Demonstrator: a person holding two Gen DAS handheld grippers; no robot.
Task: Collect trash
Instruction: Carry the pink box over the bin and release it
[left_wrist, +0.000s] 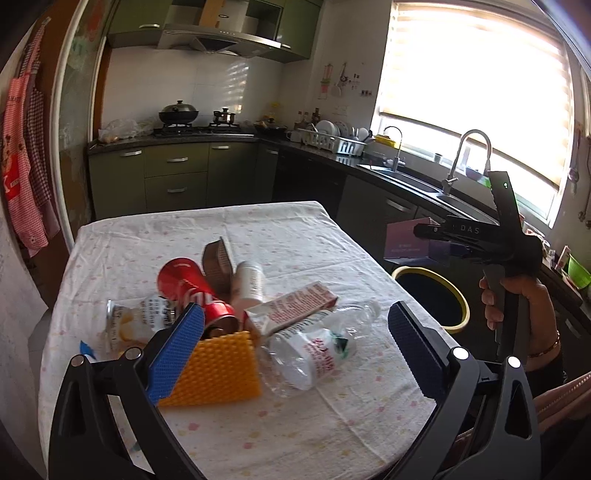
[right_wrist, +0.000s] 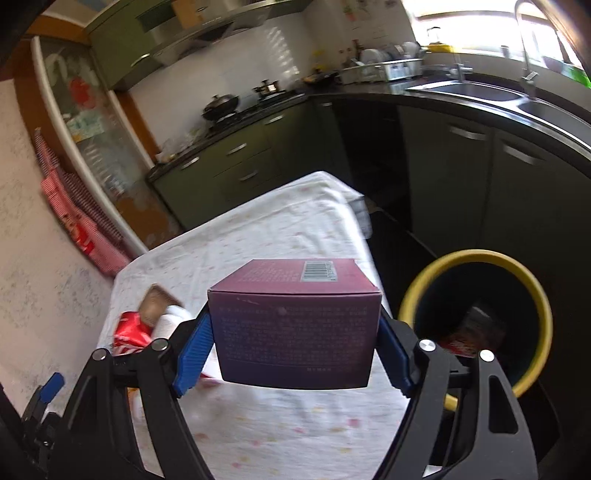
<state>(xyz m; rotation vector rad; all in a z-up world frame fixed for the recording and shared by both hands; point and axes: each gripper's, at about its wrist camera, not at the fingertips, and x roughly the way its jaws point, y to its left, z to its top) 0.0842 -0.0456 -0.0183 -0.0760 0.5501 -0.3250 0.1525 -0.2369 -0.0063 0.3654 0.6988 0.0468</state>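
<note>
My right gripper (right_wrist: 293, 319) is shut on a purple box (right_wrist: 291, 284), held above the table's right edge and left of the yellow-rimmed bin (right_wrist: 476, 254). In the left wrist view, the same purple box (left_wrist: 404, 242) and right gripper (left_wrist: 424, 230) hang over the bin (left_wrist: 460, 295), with a hand (left_wrist: 517, 306) on the grip. My left gripper (left_wrist: 295, 308) is open over a pile of trash: a red can (left_wrist: 188, 288), a yellow bumpy pad (left_wrist: 221, 373), a crushed clear bottle (left_wrist: 314, 354), a carton (left_wrist: 295, 304), a white bottle (left_wrist: 251, 280) and a brown tray (left_wrist: 216, 262).
The table carries a white flowered cloth (left_wrist: 295, 236). Something red lies inside the bin (right_wrist: 458, 345). Dark kitchen counters with a sink (left_wrist: 402, 177) run behind and to the right. Aprons (left_wrist: 26, 162) hang on the left wall.
</note>
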